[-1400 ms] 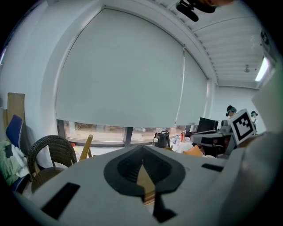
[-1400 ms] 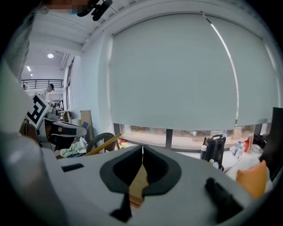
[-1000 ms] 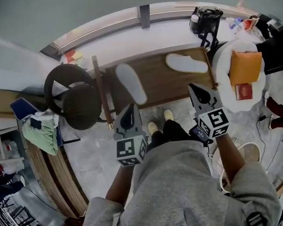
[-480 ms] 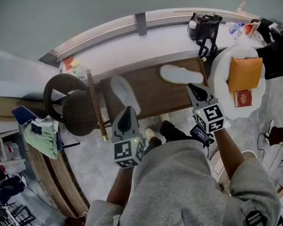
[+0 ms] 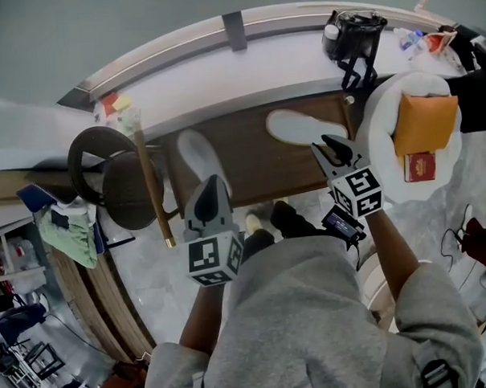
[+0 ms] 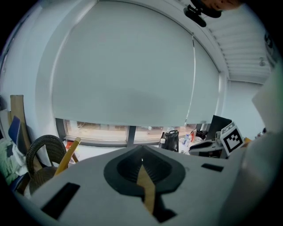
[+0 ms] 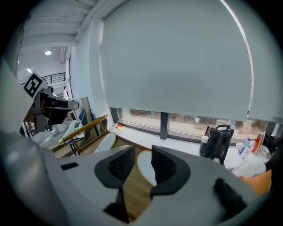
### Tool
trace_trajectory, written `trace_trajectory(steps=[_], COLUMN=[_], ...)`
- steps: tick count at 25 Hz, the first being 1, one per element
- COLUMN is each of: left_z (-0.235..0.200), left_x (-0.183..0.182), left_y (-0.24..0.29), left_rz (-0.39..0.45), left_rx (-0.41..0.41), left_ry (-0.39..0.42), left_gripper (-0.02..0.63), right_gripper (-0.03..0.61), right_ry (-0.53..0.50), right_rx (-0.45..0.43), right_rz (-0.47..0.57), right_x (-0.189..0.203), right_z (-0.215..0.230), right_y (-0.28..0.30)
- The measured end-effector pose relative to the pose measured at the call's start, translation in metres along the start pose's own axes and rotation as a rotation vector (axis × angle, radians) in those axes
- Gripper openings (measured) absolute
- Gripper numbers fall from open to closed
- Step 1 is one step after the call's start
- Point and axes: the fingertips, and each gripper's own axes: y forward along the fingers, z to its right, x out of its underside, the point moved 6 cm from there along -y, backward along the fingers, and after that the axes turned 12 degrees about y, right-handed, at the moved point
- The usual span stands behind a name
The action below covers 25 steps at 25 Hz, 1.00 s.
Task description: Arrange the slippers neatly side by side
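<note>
Two pale slippers lie apart on a brown wooden platform (image 5: 254, 160). The left slipper (image 5: 200, 159) points away from me and the right slipper (image 5: 303, 128) lies crosswise. My left gripper (image 5: 213, 184) hovers at the near end of the left slipper, its jaws closed to a thin seam (image 6: 142, 153). My right gripper (image 5: 333, 147) is at the near edge of the right slipper. Its jaws have just been opening and now stand apart (image 7: 142, 155) with nothing gripped. That slipper (image 7: 146, 170) shows through the gap, and the other slipper (image 7: 105, 142) lies to its left.
A dark wicker chair (image 5: 105, 167) and a leaning wooden stick (image 5: 150, 185) stand left of the platform. A black bag (image 5: 356, 31) sits on the window ledge. At right, a round white table (image 5: 385, 135) carries an orange envelope (image 5: 421, 121) and a red box (image 5: 419, 167).
Both grippers have moved forward toward the slippers on the platform. The right gripper's jaws, closed before, now stand apart.
</note>
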Motion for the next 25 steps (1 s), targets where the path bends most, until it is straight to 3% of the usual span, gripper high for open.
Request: trace_trajectory(steps=[12, 25], left_z=[0.001, -0.002], left_x=[-0.001, 0.007], left_y=[0.022, 0.025], left_rz=[-0.027, -0.088], left_rx=[-0.080, -0.151], left_ry=[-0.005, -0.019], left_gripper=[0.015, 0.015], right_gripper=[0.140, 0.160], right_ry=[-0.127, -0.270], right_rx=[-0.044, -0.106], right_rz=[-0.109, -0.310], right_x=[0.009, 0.046], right_z=[0.038, 0.078], right_y=[0.048, 0.114])
